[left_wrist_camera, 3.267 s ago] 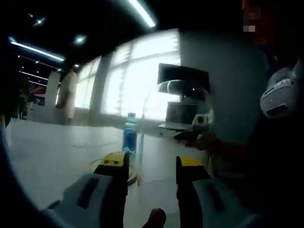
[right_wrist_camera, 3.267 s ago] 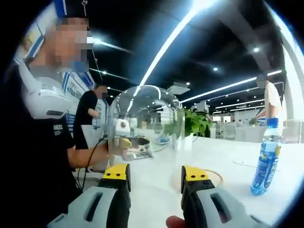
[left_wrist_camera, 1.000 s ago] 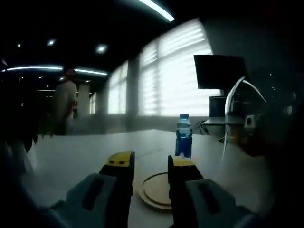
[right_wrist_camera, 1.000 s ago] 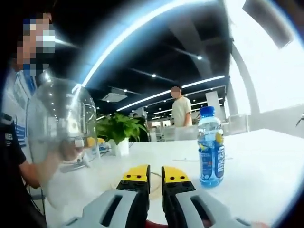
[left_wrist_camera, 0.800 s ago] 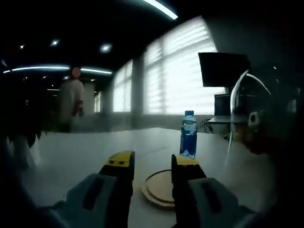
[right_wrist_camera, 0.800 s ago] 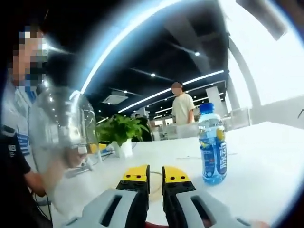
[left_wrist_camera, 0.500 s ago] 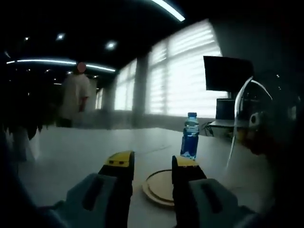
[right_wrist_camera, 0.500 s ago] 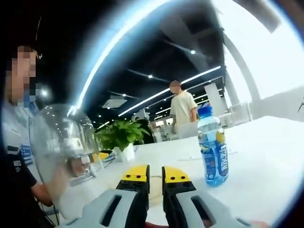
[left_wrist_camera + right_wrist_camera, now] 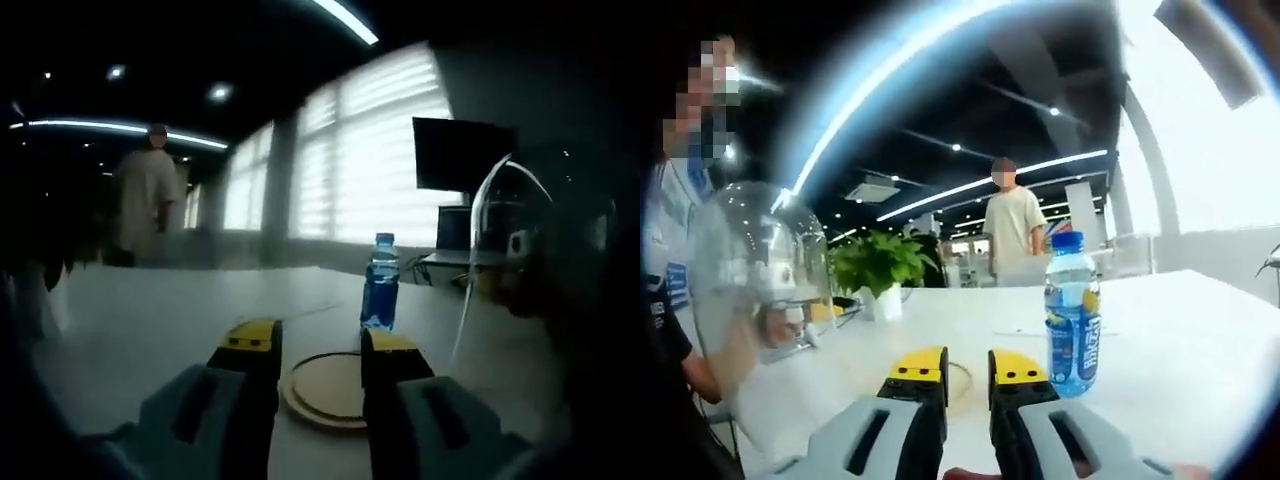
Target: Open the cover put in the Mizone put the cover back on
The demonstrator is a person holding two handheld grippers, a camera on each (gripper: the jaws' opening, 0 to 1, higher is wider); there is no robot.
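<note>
The blue Mizone bottle (image 9: 379,284) with its blue cap stands upright on the white table (image 9: 150,330), just past a round wooden base (image 9: 325,388). My left gripper (image 9: 320,340) is open and empty, its jaws on either side of the base's near edge. At the right, a clear glass dome cover (image 9: 500,265) is lifted off the base and tilted, with a blurred hand at it. In the right gripper view the bottle (image 9: 1072,316) stands to the right of my right gripper (image 9: 968,367). Its jaws stand almost together with nothing between them. The dome (image 9: 758,265) is at the left.
A person (image 9: 665,330) sits at the left by the dome. A potted plant (image 9: 876,268) and a standing person (image 9: 1012,236) are beyond the table (image 9: 1180,350). A dark monitor (image 9: 460,155) stands behind the dome.
Both views have shifted slightly, so the bottle sits nearer the middle of each. My right gripper's jaws have parted a little. The dome stays lifted at the side.
</note>
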